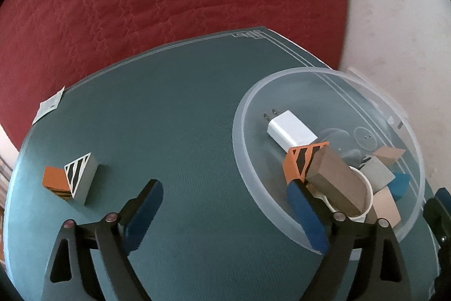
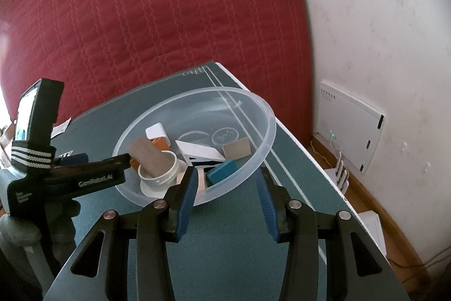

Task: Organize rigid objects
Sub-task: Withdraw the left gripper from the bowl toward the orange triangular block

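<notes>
The left gripper (image 1: 225,193) is wide open; its right finger reaches over the rim of the clear bowl (image 1: 239,114). The bowl sits at 3 o'clock on the green mat (image 1: 169,103) and holds a white charger (image 1: 290,131), a brown block (image 1: 332,179) and a white cup (image 1: 366,193). Two blocks (image 1: 70,179) lie at 9 o'clock. The right gripper (image 2: 225,179) is released, straddling the bowl's near rim.

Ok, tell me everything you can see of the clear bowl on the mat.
The clear bowl is round, translucent, plastic-looking, with a thick frosted rim. It sits upright at the green mat's right side, holding a white charger, a white cup and several blocks. The right gripper straddles its near rim, fingers apart.
</notes>
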The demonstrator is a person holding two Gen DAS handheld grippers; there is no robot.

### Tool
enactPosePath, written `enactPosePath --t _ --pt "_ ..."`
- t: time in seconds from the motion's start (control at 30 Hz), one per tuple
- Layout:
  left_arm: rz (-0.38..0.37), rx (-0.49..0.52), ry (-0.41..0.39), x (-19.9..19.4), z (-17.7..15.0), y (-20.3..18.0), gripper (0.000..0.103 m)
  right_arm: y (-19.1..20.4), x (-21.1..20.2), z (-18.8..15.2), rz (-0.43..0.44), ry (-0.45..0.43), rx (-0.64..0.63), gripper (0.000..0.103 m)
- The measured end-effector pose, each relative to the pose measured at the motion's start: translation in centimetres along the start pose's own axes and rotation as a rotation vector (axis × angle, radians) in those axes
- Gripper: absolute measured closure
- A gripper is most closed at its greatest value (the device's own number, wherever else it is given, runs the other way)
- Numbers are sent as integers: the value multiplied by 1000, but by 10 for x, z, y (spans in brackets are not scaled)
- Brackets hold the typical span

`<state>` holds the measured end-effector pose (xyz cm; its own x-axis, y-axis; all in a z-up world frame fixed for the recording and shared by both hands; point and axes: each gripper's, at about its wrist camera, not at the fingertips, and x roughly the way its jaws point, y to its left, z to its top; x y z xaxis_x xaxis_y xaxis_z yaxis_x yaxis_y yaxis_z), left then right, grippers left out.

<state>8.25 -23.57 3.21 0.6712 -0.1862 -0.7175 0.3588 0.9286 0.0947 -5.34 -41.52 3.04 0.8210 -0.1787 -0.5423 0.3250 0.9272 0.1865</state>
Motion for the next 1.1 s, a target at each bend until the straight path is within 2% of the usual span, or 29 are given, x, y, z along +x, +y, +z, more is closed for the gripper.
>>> enactPosePath --t 0.33,0.57,1.1 --pt "-26 -20 -28 -16 -8 11 6 0 0 0 -4 -1 -3 58" --pt "-14 -61 -48 -26 -13 33 6 1 -1 2 -12 -7 -15 58" --pt "144 -205 -2 -19 -37 126 6 13 -6 1 -19 -32 -67 56"
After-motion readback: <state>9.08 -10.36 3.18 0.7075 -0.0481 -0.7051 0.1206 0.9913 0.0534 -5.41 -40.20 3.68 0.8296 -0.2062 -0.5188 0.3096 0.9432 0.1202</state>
